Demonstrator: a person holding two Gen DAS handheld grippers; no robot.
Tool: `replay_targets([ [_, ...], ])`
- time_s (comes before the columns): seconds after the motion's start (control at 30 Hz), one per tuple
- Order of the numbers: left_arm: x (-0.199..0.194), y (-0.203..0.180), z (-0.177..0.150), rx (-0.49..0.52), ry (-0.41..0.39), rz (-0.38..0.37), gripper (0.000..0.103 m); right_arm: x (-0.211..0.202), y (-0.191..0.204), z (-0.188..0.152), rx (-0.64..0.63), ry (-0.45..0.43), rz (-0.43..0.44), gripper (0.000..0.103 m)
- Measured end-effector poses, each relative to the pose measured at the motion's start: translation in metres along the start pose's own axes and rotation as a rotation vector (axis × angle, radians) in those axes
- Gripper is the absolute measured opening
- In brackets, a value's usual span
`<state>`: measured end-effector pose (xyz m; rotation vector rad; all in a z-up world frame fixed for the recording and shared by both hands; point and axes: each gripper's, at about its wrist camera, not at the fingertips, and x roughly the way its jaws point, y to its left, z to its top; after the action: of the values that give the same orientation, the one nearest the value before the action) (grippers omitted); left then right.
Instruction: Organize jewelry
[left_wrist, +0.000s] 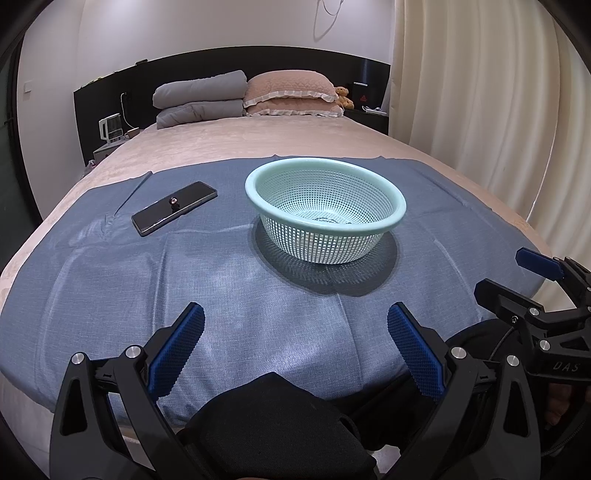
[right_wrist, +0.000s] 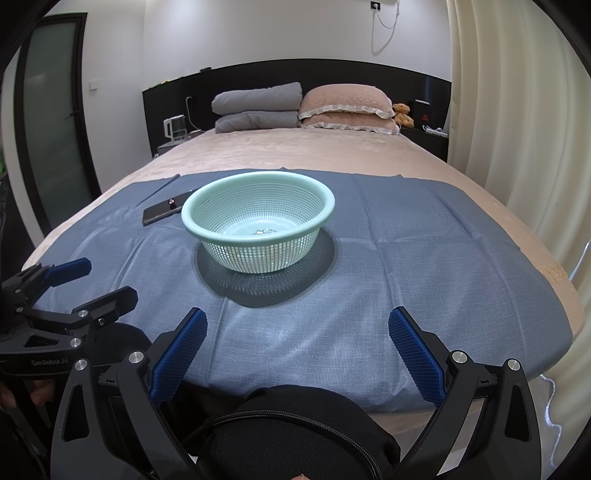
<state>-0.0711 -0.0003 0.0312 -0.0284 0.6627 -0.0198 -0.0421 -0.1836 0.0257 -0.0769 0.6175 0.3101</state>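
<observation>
On the bed's blue cloth (left_wrist: 258, 314), I hold both grippers low at the near edge, left gripper (left_wrist: 295, 345) and right gripper (right_wrist: 297, 347) with fingers spread, empty. A ring (left_wrist: 173, 201) rests on the phone (left_wrist: 173, 207) left of the basket (left_wrist: 325, 210), where small pieces already lie; I'd fetch it next.

Pillows (left_wrist: 291, 94), teddy bear (left_wrist: 344, 96), kettle (left_wrist: 110, 127).

Near edge of blue cloth (right_wrist: 406, 288) clear, wide room. Basket (right_wrist: 258, 229) blocks centre; phone (left_wrist: 174, 207) w/ ring (left_wrist: 172, 200) occupies far left corner.
</observation>
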Motion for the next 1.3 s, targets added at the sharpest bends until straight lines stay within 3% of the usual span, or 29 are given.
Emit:
replay_targets([
  [1.3, -0.0013, 0.0013, -0.001, -0.01, -0.001, -0.019, 0.097, 0.0003, 0.0001, 0.0008, -0.002, 0.002, 0.0, 0.095],
])
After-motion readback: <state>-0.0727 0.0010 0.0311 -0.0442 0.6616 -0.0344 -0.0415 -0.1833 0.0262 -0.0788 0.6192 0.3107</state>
